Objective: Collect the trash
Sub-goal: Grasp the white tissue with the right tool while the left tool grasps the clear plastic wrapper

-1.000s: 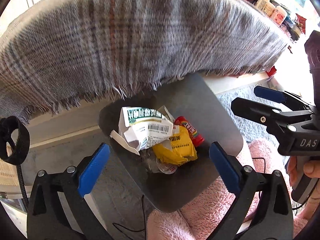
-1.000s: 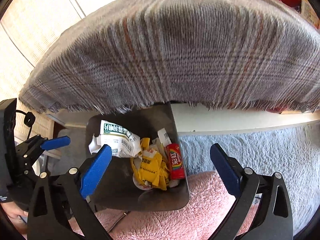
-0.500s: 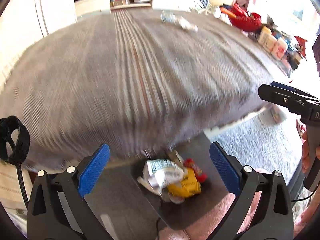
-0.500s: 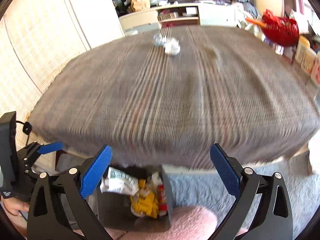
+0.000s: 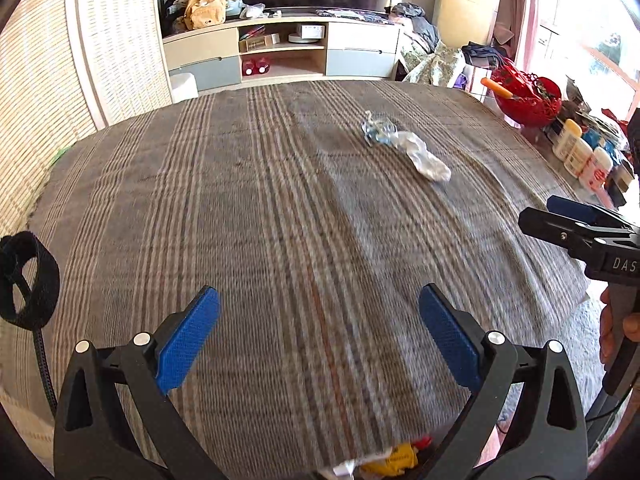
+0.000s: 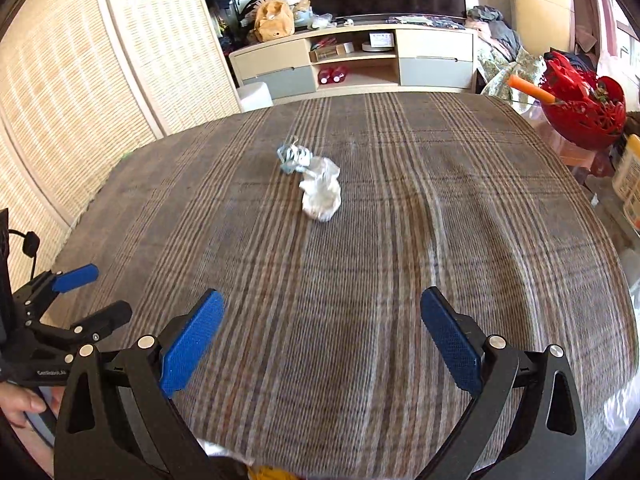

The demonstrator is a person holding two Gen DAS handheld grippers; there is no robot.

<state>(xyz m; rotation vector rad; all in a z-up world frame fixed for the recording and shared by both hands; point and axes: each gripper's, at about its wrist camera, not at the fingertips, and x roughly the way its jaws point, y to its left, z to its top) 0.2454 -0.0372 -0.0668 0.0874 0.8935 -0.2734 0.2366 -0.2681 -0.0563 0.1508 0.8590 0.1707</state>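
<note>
We see two pieces of trash left on the plaid cloth: a crumpled white wad and, touching its far side, a crushed clear-and-blue wrapper. In the left wrist view the same pair lies right of centre, the wad nearer us and the wrapper behind it. Both sit well inside the cloth, far from every edge, with bare fabric all around them.

Our right gripper hangs above the near part of the cloth, its blue pads spread wide and nothing between them. Our left gripper is likewise wide apart and empty, over the near edge. Each shows in the other's view: the left one low at the left side, the right one at the right margin, gripped by a hand.

At the near edge, just below the cloth, we catch scraps of yellow and red packaging. The cloth's right edge borders a red basket and some bottles, so that side is crowded. Beyond the far edge stands a low media cabinet, and a woven panel runs along the left. The middle of the cloth is open between us and the trash.
</note>
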